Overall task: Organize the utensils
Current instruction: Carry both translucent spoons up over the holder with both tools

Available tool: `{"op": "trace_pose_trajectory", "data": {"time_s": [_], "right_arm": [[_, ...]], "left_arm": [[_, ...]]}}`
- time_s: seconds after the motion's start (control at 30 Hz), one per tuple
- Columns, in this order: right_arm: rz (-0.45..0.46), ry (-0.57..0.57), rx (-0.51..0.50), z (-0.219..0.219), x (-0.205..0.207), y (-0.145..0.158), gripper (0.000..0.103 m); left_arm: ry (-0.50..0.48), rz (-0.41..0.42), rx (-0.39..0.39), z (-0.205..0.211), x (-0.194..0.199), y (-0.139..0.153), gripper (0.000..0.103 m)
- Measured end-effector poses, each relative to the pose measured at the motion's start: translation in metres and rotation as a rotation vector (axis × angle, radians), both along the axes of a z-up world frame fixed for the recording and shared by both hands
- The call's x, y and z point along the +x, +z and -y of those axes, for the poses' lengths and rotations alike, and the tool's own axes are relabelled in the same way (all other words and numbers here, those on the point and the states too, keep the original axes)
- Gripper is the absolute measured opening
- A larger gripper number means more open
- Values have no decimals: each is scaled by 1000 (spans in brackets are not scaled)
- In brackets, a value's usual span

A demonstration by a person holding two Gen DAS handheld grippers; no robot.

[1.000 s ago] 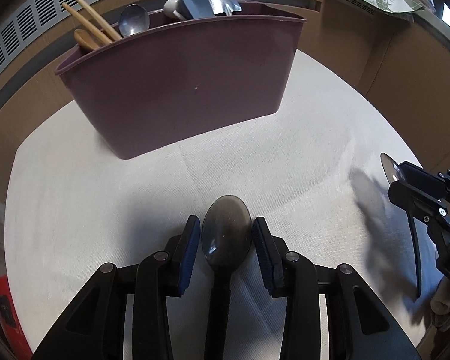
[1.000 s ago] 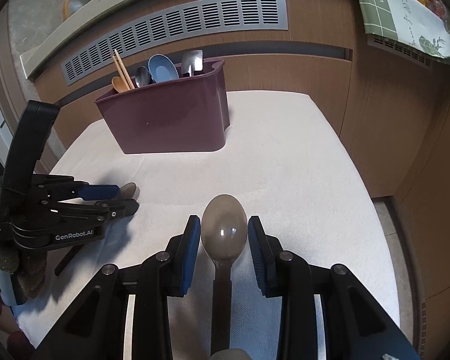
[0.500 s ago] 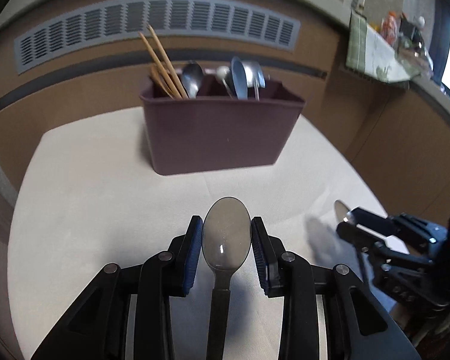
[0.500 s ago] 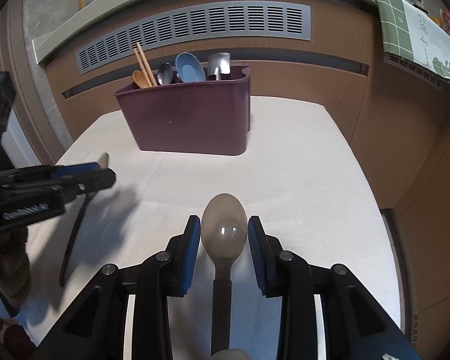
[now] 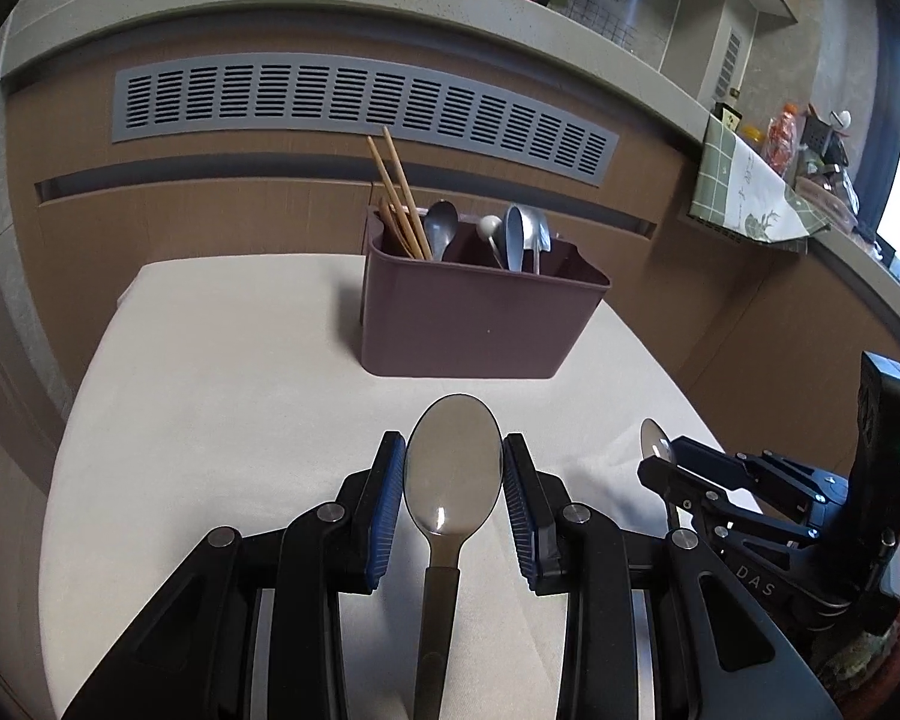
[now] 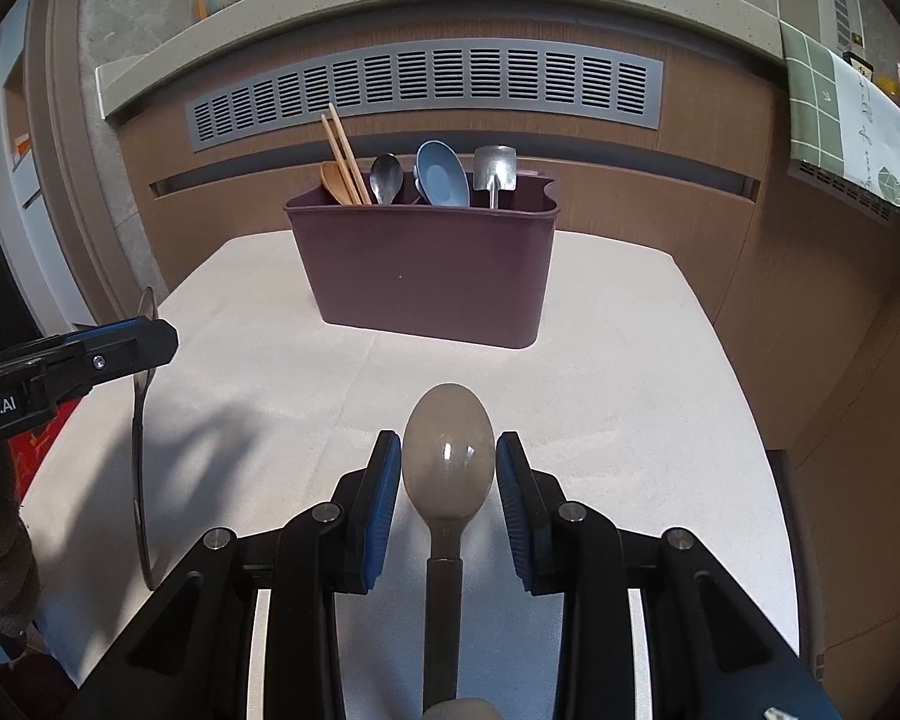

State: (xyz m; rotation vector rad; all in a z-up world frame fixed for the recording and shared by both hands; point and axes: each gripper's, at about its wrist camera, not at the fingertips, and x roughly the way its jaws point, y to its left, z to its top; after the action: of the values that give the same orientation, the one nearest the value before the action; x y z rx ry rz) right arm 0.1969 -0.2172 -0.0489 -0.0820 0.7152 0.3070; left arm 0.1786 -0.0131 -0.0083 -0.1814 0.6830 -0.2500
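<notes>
Each claw grasps a dark-handled spoon, bowl forward: the left gripper (image 5: 453, 492) a glossy grey spoon (image 5: 453, 480), the right gripper (image 6: 448, 483) a duller, cloudy spoon (image 6: 448, 456). Both hang above the white cloth (image 6: 618, 396), short of the maroon caddy (image 6: 426, 276), which holds chopsticks (image 6: 345, 156), spoons and a blue ladle (image 6: 444, 174).

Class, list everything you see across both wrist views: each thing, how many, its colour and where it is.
Utensil caddy: one, maroon, far end of table.
Chopsticks: one pair, wooden, caddy's left end.
Wooden spoon: one, beside chopsticks.
Metal spoon: one, silver, in caddy.
Soup spoon: one, blue, caddy middle.
Shovel-shaped spoon: one, silver, caddy right.
Table: one, white.
Vent grille: one, grey, on wall behind.
Left gripper: holds dark-handled spoon.
Right gripper: holds matching spoon.
</notes>
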Motion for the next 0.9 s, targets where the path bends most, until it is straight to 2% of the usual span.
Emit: {"op": "trace_pose_trajectory", "data": {"time_s": [0.17,0.33,0.43,0.53,0.6,0.7,0.8,0.9], "right_arm": [[30,-14,2,2,-5,14,30],[99,-22,29,7,-9,45,30],[163,-35,62,13,-6,77,29],[250,-62,105,22,3,123,29],[320,-75,138,26,13,161,29],[386,-79,156,25,32,204,29],[428,-90,154,20,54,230,29],[454,-83,139,12,68,232,29]], "left_arm": [[0,43,-8,-3,-10,15,34],[-17,114,-17,-2,-11,47,33],[-30,190,-36,-4,-8,80,33],[-39,294,-53,-5,-2,123,33],[-31,365,-69,-7,10,154,33],[-17,419,-111,-12,35,186,33],[12,454,-172,-20,60,196,33],[19,462,-201,-23,84,186,33]]}}
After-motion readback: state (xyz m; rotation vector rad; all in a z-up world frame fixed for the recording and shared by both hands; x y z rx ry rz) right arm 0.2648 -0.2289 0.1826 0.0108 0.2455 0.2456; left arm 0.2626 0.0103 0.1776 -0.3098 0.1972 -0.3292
